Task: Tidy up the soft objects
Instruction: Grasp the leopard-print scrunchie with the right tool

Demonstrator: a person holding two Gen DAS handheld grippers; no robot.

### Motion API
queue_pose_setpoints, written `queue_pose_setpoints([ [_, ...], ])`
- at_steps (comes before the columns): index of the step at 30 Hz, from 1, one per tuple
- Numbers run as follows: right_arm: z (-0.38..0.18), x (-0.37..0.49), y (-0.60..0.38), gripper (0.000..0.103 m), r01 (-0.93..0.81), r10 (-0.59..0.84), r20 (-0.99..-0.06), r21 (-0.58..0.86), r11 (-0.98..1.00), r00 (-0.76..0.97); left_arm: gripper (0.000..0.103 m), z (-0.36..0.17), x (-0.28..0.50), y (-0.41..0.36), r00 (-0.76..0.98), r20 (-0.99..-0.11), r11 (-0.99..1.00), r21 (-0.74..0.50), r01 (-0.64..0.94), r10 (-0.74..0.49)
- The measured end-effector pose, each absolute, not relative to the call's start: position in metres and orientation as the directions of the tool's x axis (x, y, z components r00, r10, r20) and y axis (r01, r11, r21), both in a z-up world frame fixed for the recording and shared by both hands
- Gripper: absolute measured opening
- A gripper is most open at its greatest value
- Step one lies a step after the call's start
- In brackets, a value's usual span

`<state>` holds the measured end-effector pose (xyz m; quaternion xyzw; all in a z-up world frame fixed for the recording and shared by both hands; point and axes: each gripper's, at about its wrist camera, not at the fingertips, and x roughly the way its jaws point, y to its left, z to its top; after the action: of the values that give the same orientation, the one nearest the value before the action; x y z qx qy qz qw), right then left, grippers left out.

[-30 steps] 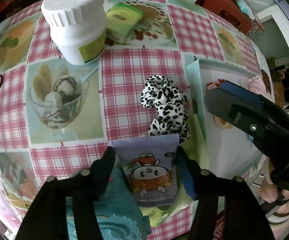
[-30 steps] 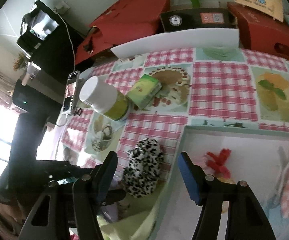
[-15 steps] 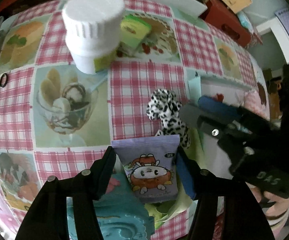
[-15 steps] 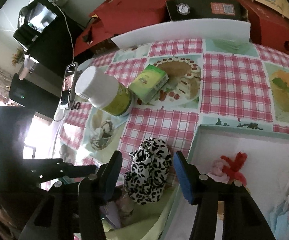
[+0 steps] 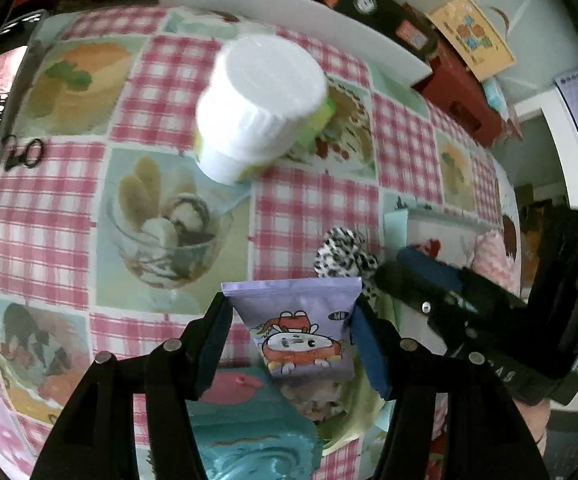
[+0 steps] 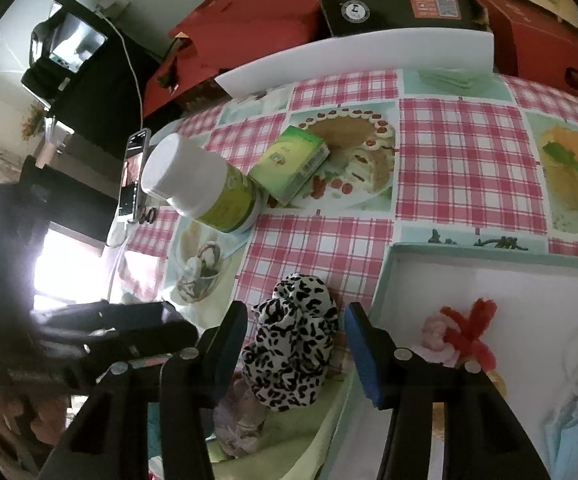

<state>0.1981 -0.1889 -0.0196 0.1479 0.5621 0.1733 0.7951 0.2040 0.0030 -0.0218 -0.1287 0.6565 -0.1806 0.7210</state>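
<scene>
My left gripper (image 5: 289, 336) is shut on a lilac snack packet (image 5: 301, 328) with a cartoon animal, held a little above the checked tablecloth. A black-and-white spotted scrunchie (image 6: 293, 348) lies on the cloth beside a pale teal tray (image 6: 489, 256). My right gripper (image 6: 295, 348) straddles the scrunchie, one finger on each side. Its left pad is close against the fabric and a small gap shows at the right pad (image 6: 361, 356). In the left wrist view the right gripper (image 5: 409, 272) hides part of the scrunchie (image 5: 341, 252).
The tray holds a red pipe-cleaner toy (image 6: 469, 328) and pink soft items. A white bottle (image 6: 205, 184) and a green box (image 6: 293, 164) stand further back, a phone (image 6: 133, 176) at the left edge. Teal cloth (image 5: 257, 452) and yellow-green cloth (image 6: 289, 440) lie near me.
My left gripper has lifted and drawn back with the packet, tilting a little. The right gripper's jaws have narrowed around the scrunchie.
</scene>
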Motion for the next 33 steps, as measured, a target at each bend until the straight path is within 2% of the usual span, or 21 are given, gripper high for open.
queue_pose_setpoints([
  [3, -0.021, 0.198, -0.184, 0.050, -0.120, 0.434, -0.848, 0.418, 0.900, 0.302, 0.061, -0.016, 0.208, 0.014, 0.115, -0.907, 0.915, -0.398, 0.068, -0.404],
  [26, -0.050, 0.198, -0.139, 0.049, -0.214, 0.249, -0.928, 0.193, 0.957, 0.275, 0.061, -0.028, 0.212, 0.023, 0.126, -0.901, 0.909, -0.416, 0.021, -0.415],
  [33, -0.047, 0.193, -0.139, 0.041, -0.206, 0.262, -0.919, 0.207, 0.956, 0.294, 0.061, -0.023, 0.210, 0.023, 0.140, -0.901, 0.911, -0.413, 0.023, -0.411],
])
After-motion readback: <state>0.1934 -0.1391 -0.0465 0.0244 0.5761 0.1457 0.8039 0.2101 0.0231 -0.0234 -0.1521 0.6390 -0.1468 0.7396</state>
